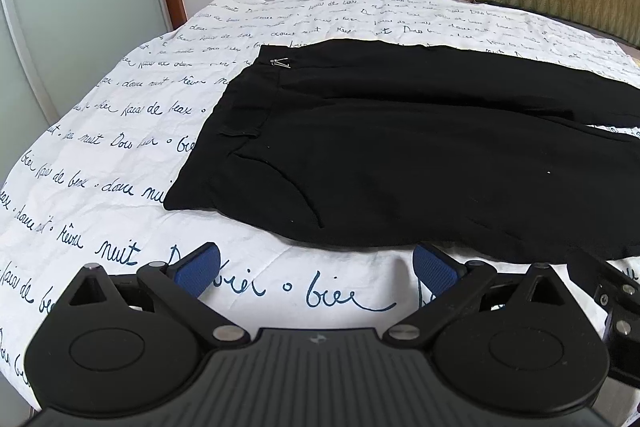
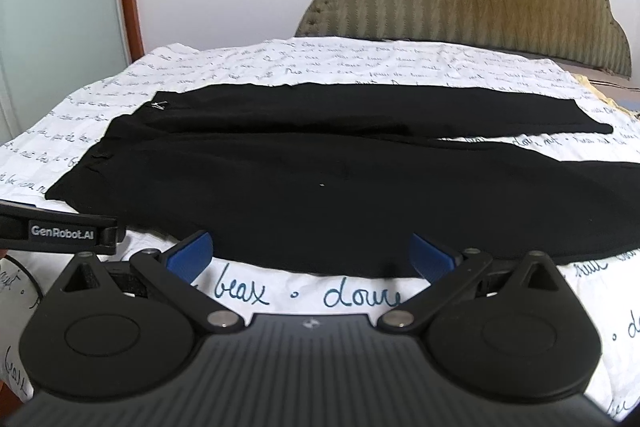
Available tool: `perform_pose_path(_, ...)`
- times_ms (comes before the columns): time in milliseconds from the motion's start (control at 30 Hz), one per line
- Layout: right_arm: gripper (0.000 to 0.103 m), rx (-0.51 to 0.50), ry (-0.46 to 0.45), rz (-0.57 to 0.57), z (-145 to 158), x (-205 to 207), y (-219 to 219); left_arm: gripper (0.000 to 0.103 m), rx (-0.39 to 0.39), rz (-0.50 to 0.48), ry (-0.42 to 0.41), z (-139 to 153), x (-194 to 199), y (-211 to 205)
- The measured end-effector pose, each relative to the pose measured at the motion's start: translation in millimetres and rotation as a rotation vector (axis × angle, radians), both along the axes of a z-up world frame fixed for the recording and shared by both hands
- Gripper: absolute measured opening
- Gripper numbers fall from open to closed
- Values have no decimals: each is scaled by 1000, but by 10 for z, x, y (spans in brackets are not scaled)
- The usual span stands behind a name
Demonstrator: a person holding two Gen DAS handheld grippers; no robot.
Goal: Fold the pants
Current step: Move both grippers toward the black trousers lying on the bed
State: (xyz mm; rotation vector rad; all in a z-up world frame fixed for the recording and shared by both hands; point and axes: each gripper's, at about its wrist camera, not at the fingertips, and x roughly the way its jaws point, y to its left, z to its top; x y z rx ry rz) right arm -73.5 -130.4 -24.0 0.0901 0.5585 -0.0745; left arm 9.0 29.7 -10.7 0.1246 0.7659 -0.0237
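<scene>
Black pants (image 1: 400, 155) lie flat across the middle of the frame on a white bedspread (image 1: 120, 131) printed with cursive script, waistband at left, legs running right. The left gripper (image 1: 316, 267) and right gripper (image 2: 310, 253) both gape, empty, at the pants' near edge.

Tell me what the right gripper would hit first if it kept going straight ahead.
Probably the near edge of the black pants, lying just beyond the open right gripper on the bedsheet; depth is unclear.
</scene>
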Motion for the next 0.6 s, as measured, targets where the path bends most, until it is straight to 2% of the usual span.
perform_pose_path(367, 103, 46, -28, 50, 0, -4, 2, 103, 3, -9, -6, 2, 18, -14)
perform_pose_path(533, 103, -28, 1, 30, 11, 49, 53, 103, 3, -16, -21, 30, 31, -8)
perform_pose_path(600, 103, 18, -5, 58, 17, 57, -6, 103, 4, -16, -29, 48, 50, -3)
